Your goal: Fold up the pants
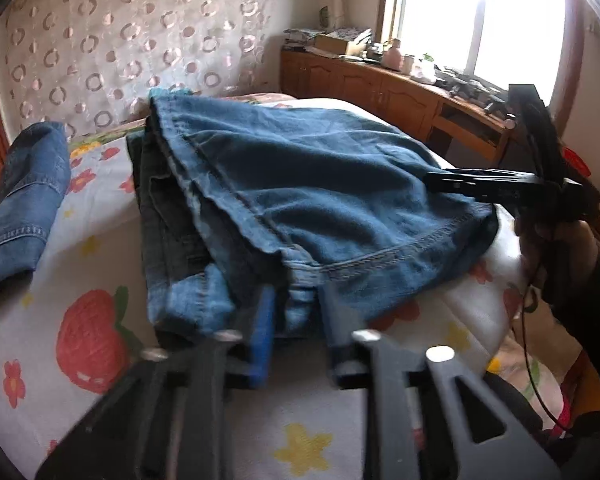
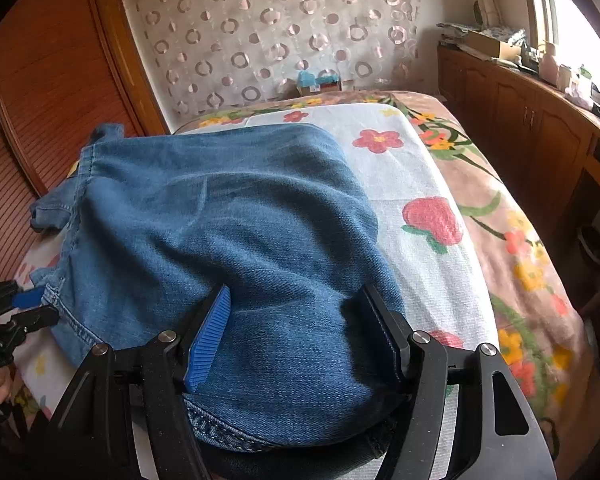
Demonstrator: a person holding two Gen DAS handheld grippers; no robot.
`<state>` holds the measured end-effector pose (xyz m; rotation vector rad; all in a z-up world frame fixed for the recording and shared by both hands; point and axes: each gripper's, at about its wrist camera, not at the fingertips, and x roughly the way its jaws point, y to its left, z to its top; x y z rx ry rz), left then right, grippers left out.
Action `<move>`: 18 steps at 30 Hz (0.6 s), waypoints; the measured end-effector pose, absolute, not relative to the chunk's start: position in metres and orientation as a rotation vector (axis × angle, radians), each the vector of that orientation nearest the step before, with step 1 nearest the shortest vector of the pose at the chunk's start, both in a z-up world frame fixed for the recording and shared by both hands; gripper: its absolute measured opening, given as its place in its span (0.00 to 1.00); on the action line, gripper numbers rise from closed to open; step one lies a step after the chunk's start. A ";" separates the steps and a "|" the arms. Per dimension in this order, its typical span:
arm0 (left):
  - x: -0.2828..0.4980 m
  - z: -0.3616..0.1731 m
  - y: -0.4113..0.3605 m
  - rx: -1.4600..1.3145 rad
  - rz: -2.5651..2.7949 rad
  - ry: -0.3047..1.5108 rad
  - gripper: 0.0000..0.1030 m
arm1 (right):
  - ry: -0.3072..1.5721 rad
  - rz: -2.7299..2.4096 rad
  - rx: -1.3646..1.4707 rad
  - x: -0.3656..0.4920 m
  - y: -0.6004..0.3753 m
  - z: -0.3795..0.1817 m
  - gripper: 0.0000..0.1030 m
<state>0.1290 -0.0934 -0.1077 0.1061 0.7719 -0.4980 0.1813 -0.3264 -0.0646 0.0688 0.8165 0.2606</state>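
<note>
Two grippers angle down over the jeans (image 2: pixel 228 216) folded on my floral bedsheet (image 2: pixel 416 208). Left gripper (image 1: pixel 294 300) pinches the hem. Right gripper (image 2: pixel 296 332) straddles denim, jaws apart. Only the left view shows a second denim piece (image 1: pixel 28 200).

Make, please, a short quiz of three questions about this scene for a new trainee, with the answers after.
1. True or false: the jeans lie on a bare wooden floor.
2. What does the left gripper close on? A) the edge of the jeans, B) a pillow, C) nothing.
3. Fill in: the right gripper has its jaws ____ over the denim.

Key:
1. False. They lie on the flowered bed cover.
2. A. Its fingers stand narrow, with a fold of the denim edge between them.
3. Open. The blue pad and the other finger stand wide apart, with cloth under and between them but not pinched.
</note>
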 end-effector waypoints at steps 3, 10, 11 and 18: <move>0.118 -0.094 -0.093 0.123 -0.489 0.714 0.03 | 0.806 0.244 0.063 0.181 -0.326 -0.063 0.65; 0.100 -0.049 -0.057 0.053 -0.449 0.609 0.00 | 0.795 0.243 0.044 0.172 -0.327 -0.051 0.67; 0.099 -0.049 -0.052 0.049 -0.436 0.609 0.00 | 0.789 0.240 0.036 0.169 -0.328 -0.048 0.67; 0.109 -0.076 -0.032 0.005 -0.393 0.706 0.00 | 0.746 0.254 -0.020 0.147 -0.323 -0.026 0.67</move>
